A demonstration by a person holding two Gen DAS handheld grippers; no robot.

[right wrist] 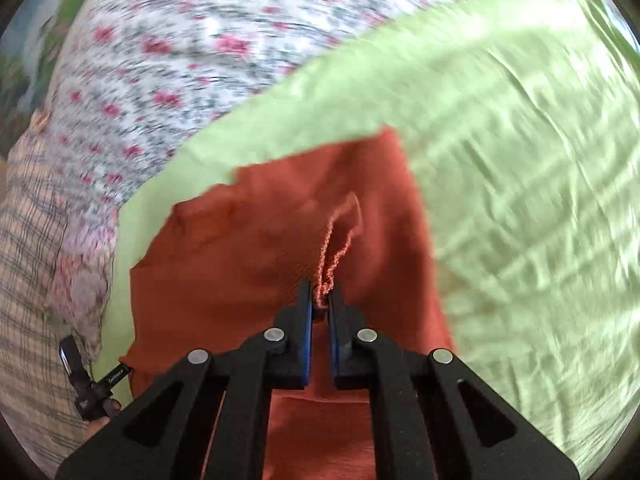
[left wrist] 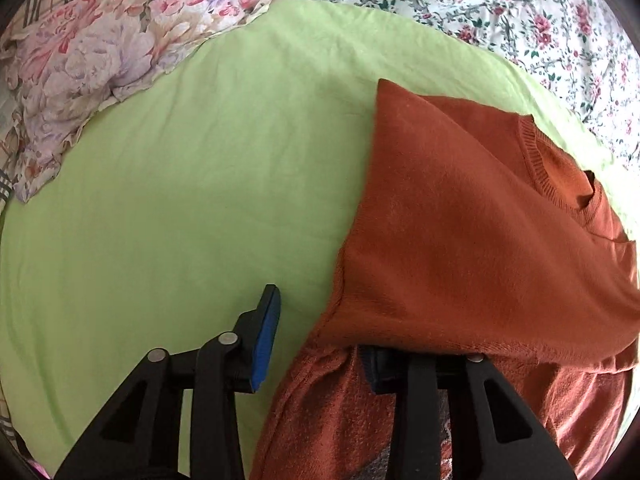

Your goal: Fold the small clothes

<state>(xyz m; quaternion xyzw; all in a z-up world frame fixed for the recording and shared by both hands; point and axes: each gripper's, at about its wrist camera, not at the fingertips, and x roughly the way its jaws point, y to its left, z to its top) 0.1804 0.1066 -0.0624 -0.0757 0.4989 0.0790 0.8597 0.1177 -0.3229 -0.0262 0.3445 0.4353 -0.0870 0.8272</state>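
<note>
A rust-orange knit sweater point(left wrist: 460, 208) lies on the light green sheet point(left wrist: 180, 180), its ribbed neckline toward the right. My left gripper point(left wrist: 320, 332) is open; its left finger point(left wrist: 266, 340) shows over the sheet, and the right finger is hidden under a fold of the sweater draped over it. In the right wrist view the sweater point(right wrist: 248, 248) lies below and ahead. My right gripper point(right wrist: 320, 300) is shut on a bunched ridge of the sweater's fabric point(right wrist: 340, 240). That view is blurred by motion.
A floral pillow point(left wrist: 92, 72) lies at the far left of the sheet. A white rose-print cover point(left wrist: 500, 8) runs behind it and also shows in the right wrist view point(right wrist: 192, 52). Plaid cloth point(right wrist: 28, 260) and part of the other gripper point(right wrist: 88, 384) sit at the left.
</note>
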